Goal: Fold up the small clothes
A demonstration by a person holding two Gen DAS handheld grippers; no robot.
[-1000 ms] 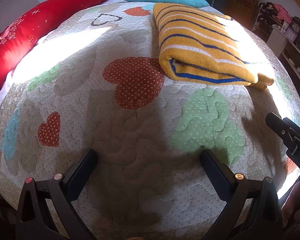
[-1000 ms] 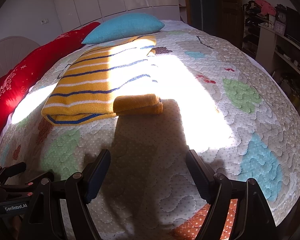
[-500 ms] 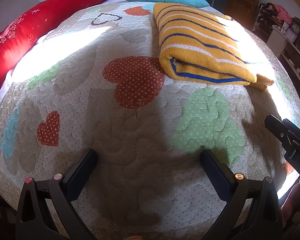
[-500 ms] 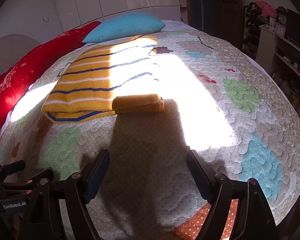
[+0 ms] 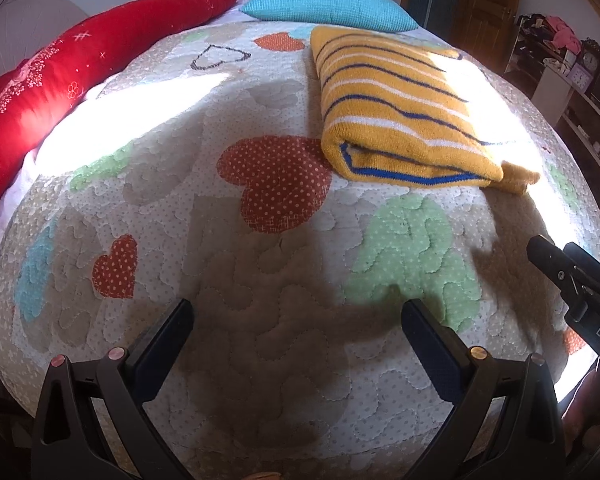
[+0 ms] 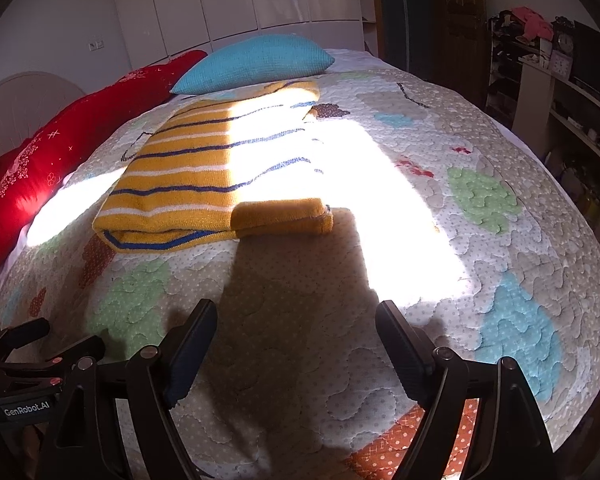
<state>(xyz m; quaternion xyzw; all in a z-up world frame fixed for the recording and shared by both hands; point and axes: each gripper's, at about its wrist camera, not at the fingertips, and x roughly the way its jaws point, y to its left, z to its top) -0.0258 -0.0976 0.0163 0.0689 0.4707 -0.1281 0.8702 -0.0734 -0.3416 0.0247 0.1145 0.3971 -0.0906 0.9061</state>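
A folded yellow sweater [image 5: 396, 120] with blue and white stripes lies on the quilted bedspread [image 5: 260, 288], its folded edge facing me; it also shows in the right wrist view [image 6: 220, 176] with a plain yellow sleeve end [image 6: 284, 216] at its near right corner. My left gripper [image 5: 296, 320] is open and empty, low over the quilt well short of the sweater. My right gripper [image 6: 296, 320] is open and empty, also short of the sweater. The right gripper shows at the left view's right edge [image 5: 572, 280].
A turquoise pillow [image 5: 328, 4] and a long red bolster [image 5: 60, 80] lie at the bed's far side. Shelves with clutter [image 6: 548, 80] stand to the right of the bed. A wooden door [image 5: 488, 8] is behind. Strong sunlight crosses the quilt.
Both grippers have drawn slightly back and tilted; the sweater sits a little farther off in both views. Nothing was grasped or moved.
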